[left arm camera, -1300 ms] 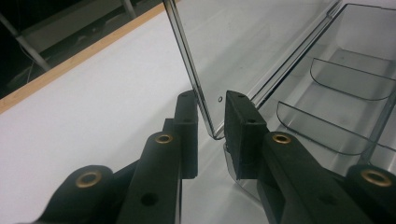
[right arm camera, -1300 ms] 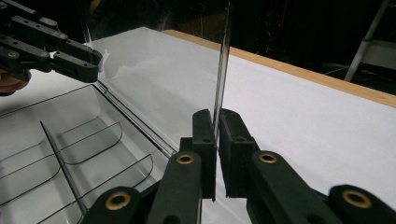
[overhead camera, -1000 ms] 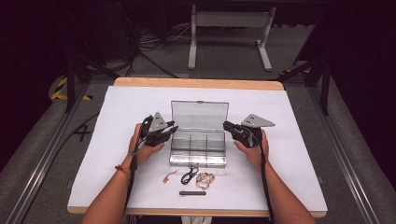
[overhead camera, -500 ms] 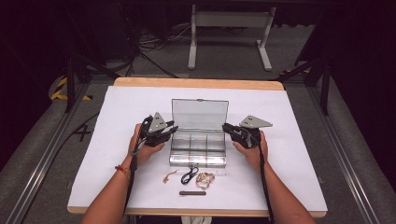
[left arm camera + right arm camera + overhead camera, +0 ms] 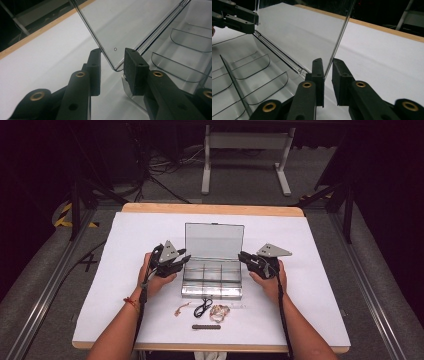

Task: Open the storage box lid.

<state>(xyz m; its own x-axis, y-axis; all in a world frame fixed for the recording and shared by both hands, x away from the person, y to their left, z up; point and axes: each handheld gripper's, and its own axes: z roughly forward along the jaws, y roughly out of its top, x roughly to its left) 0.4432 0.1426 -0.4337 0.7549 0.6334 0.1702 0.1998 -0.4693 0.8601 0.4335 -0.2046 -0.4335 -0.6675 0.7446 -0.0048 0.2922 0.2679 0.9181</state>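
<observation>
High view: both grippers flank the open box point(image 5: 212, 275), lid point(image 5: 214, 240) upright between them.

Left gripper point(image 5: 112, 66) view: jaws just opening, lid corner between pads, untouched.

Right gripper point(image 5: 327, 72) view: jaws opening, lid edge in gap. Withdraw sideways without nudging the lid.

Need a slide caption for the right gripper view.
Right gripper jaws, just opening, straddle the upright lid edge of a clear compartment box.
</observation>
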